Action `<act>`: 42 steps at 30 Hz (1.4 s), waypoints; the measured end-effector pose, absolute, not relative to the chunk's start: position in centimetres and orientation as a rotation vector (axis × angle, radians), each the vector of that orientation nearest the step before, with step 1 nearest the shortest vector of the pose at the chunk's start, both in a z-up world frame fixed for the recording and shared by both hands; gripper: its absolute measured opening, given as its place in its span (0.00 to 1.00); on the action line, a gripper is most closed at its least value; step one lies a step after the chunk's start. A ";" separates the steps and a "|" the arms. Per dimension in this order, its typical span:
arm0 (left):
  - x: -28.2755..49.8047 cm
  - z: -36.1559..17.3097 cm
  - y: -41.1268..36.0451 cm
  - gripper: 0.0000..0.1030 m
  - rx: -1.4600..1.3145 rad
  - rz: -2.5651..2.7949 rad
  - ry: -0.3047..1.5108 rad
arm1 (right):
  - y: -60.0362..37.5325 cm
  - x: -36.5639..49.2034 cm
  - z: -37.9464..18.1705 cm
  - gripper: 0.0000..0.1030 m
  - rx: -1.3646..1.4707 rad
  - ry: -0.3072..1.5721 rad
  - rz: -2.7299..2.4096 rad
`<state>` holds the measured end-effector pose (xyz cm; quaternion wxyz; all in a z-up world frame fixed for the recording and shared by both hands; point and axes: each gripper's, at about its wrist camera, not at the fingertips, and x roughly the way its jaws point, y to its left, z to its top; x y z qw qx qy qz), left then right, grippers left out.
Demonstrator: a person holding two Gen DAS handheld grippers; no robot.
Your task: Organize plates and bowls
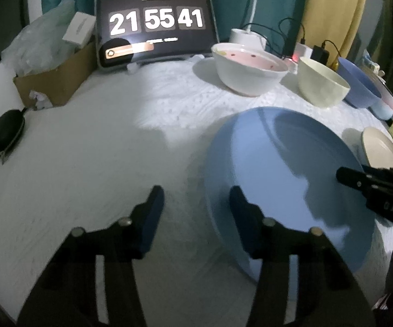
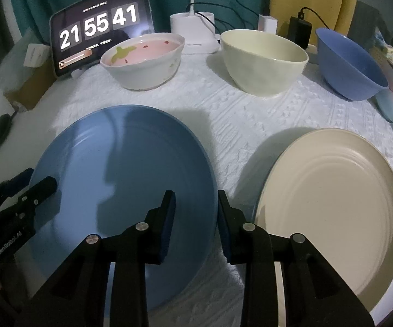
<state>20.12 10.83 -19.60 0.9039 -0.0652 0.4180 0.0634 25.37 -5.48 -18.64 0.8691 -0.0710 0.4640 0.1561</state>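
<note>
At far left, a tablet clock (image 2: 102, 27) stands at the back of the white tablecloth (image 2: 237, 114). Left gripper (image 1: 196, 204): fingers apart, straddling the left rim of the blue plate (image 2: 123, 190); whether the pads touch it cannot be told. Right gripper (image 2: 196, 212): fingers apart, straddling that plate's right rim, contact unclear. Blue plate lies front centre on the cloth. Cream plate (image 2: 332, 218) lies just beside it, to the right. Rear row: patterned white bowl (image 2: 142, 62), cream bowl (image 2: 264, 62), blue bowl (image 2: 351, 65).
</note>
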 end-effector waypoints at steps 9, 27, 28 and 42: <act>19.9 -19.4 9.9 0.41 -0.147 0.092 0.866 | -5.1 24.5 -18.0 0.25 -0.165 0.953 0.360; 18.4 -17.9 8.2 0.41 -0.127 0.086 0.823 | -6.7 23.1 -16.0 0.23 -0.131 0.907 0.355; 18.3 -17.8 8.1 0.41 -0.126 0.085 0.821 | -6.8 23.0 -15.9 0.23 -0.129 0.905 0.354; 17.7 -16.6 5.6 0.41 -0.090 0.069 0.808 | -9.6 22.1 -14.9 0.23 -0.088 0.871 0.343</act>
